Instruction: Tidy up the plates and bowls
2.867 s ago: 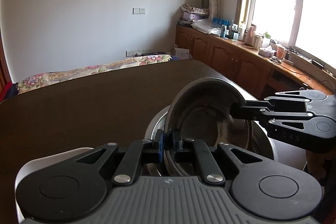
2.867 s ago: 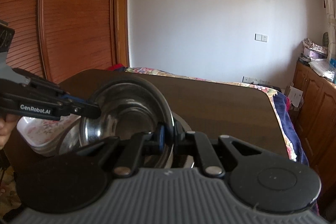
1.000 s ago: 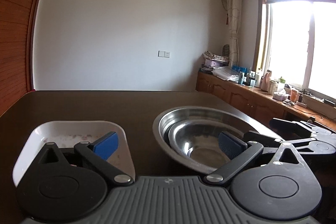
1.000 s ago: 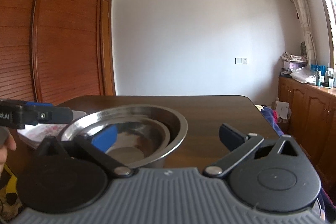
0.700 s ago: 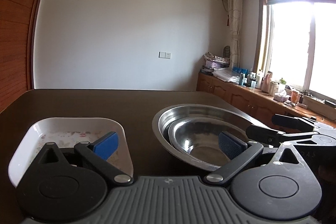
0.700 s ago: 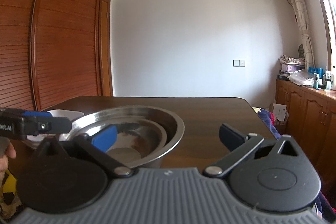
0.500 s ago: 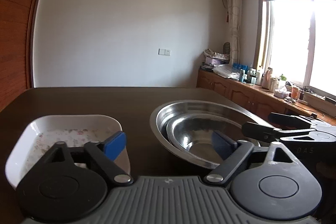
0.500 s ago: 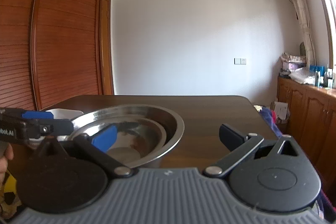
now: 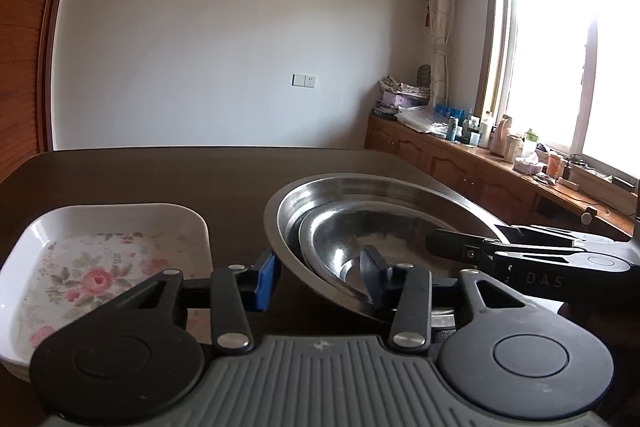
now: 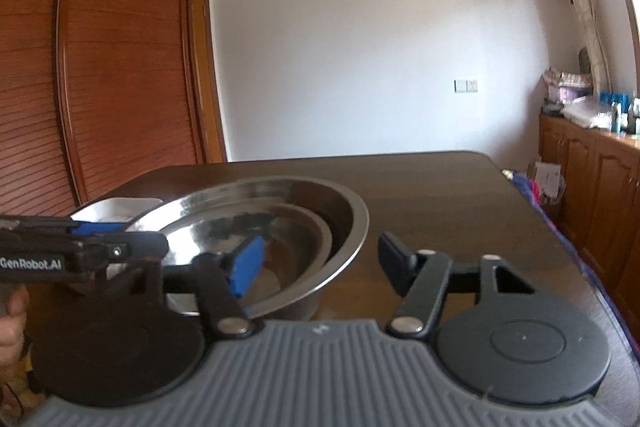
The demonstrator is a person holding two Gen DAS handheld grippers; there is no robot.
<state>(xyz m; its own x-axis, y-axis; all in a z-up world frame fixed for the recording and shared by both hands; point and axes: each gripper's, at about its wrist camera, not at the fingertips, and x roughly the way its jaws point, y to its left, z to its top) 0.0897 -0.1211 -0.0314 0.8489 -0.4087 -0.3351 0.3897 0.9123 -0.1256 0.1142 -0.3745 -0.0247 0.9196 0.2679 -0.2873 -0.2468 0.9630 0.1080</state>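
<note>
A large steel bowl (image 9: 384,187) stands on the dark table with a smaller steel bowl (image 9: 344,247) nested inside it. My left gripper (image 9: 320,277) is open, its jaws straddling the large bowl's near left rim. My right gripper (image 10: 320,263) is open and straddles the large bowl's (image 10: 344,227) right rim; the smaller bowl (image 10: 292,231) shows inside. The right gripper also shows in the left wrist view (image 9: 444,243), at the bowl's right side. A white floral rectangular dish (image 9: 100,267) lies left of the bowls; its edge shows in the right wrist view (image 10: 116,207).
The dark wooden table (image 9: 180,175) stretches back to a white wall. A wooden sideboard with bottles (image 9: 480,163) runs along the window on the right. A tall wooden wardrobe (image 10: 100,67) stands left.
Both grippers let go of the smaller bowl, now nested in the large bowl. Over the last second both open grippers narrowed and moved onto the large bowl's rim from opposite sides.
</note>
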